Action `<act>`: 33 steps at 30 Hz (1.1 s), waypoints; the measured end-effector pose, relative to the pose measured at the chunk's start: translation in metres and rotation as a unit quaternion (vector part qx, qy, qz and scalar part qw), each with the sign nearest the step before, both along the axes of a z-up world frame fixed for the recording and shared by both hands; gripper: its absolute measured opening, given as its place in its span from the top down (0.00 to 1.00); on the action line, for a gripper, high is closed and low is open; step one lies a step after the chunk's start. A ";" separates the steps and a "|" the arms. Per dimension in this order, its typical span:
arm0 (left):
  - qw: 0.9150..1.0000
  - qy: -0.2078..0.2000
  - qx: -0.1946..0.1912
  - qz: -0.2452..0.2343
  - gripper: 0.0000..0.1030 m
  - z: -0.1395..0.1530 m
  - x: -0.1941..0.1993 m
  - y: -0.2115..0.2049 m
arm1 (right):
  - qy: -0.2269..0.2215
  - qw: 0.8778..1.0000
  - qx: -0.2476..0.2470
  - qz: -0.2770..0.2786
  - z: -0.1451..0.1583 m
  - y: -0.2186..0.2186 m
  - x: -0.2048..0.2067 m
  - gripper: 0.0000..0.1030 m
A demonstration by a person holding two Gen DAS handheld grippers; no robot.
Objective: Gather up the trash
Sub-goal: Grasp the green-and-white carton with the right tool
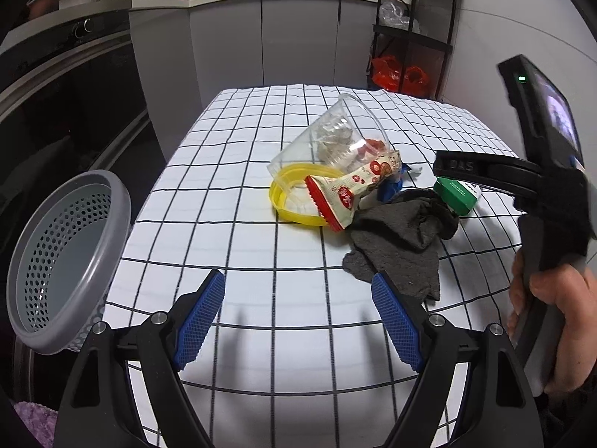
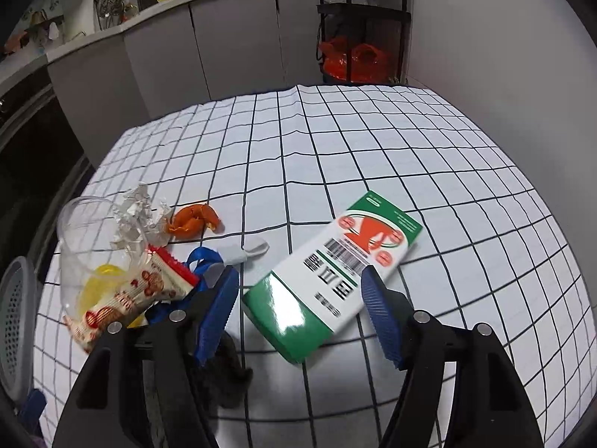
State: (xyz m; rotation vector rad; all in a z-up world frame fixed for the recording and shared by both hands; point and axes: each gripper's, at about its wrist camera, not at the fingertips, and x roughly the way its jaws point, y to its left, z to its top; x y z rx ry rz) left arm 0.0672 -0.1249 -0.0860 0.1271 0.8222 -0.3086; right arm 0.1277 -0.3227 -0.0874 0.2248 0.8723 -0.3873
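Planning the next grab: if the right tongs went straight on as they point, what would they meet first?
Most likely the green box: it lies on the table between the open right tongs, right ahead. Depth is hard to judge.

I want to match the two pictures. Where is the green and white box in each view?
Left wrist view: the green and white box is at right of middle, mostly hidden under the right gripper.
Right wrist view: the box lies flat at lower middle, between the open gripper's fingers.
Shared landmark: the clear plastic cup lying on its side.
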 end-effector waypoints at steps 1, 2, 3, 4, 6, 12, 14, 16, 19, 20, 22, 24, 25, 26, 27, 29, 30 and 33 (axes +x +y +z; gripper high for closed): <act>1.000 0.000 -0.001 0.001 0.23 0.000 0.001 0.002 | 0.008 1.000 -0.013 -0.003 -0.002 0.002 0.005 0.37; 1.000 0.002 -0.002 0.001 0.23 0.001 0.001 0.003 | 0.013 1.000 -0.025 -0.005 -0.003 0.004 0.007 0.37; 1.000 0.002 -0.004 0.002 0.23 0.001 0.002 0.005 | 0.017 0.999 -0.036 -0.008 -0.004 0.005 0.005 0.37; 1.000 0.001 -0.006 0.004 0.23 0.002 0.002 0.007 | 0.018 0.999 -0.040 -0.010 -0.005 0.004 0.003 0.37; 1.000 0.003 -0.010 0.007 0.23 0.002 0.004 0.009 | 0.018 0.999 -0.043 -0.015 -0.007 -0.001 -0.002 0.37; 1.000 0.015 -0.021 -0.003 0.23 -0.001 0.004 0.003 | 0.027 0.998 -0.051 -0.030 -0.012 -0.025 -0.032 0.37; 1.000 0.018 -0.024 -0.008 0.23 -0.001 0.004 -0.002 | 0.019 0.999 -0.033 -0.027 -0.013 -0.038 -0.044 0.37; 0.999 0.020 -0.024 -0.013 0.23 -0.002 0.004 -0.007 | 0.013 0.999 -0.030 -0.025 -0.013 -0.046 -0.053 0.36; 0.999 0.022 -0.023 -0.016 0.23 -0.003 0.005 -0.014 | 0.001 1.000 -0.014 -0.009 -0.011 -0.056 -0.057 0.31; 0.999 0.024 -0.022 -0.017 0.23 -0.004 0.006 -0.017 | -0.004 1.000 -0.001 0.001 -0.010 -0.058 -0.056 0.31; 0.999 0.027 -0.022 -0.018 0.23 -0.005 0.008 -0.021 | -0.007 1.000 0.014 0.017 -0.010 -0.061 -0.051 0.31; 0.999 0.030 -0.021 -0.018 0.23 -0.005 0.009 -0.025 | -0.006 1.000 0.013 0.026 -0.010 -0.062 -0.045 0.31; 0.999 0.030 -0.020 -0.018 0.23 -0.006 0.010 -0.028 | -0.003 0.999 0.012 0.033 -0.011 -0.062 -0.040 0.31; 0.999 0.029 -0.018 -0.018 0.23 -0.006 0.010 -0.031 | 0.001 0.999 0.010 0.038 -0.011 -0.061 -0.035 0.31; 0.999 0.029 -0.016 -0.018 0.23 -0.006 0.011 -0.033 | 0.004 0.999 0.008 0.040 -0.012 -0.061 -0.032 0.31; 0.999 0.029 -0.014 -0.017 0.23 -0.006 0.012 -0.036 | 0.009 0.999 0.009 0.045 -0.015 -0.061 -0.023 0.31; 0.999 0.030 -0.014 -0.017 0.23 -0.007 0.013 -0.038 | 0.012 0.999 0.011 0.046 -0.016 -0.061 -0.020 0.31; 0.999 0.031 -0.010 -0.014 0.23 -0.009 0.016 -0.044 | 0.012 0.999 0.020 0.047 -0.019 -0.063 -0.016 0.31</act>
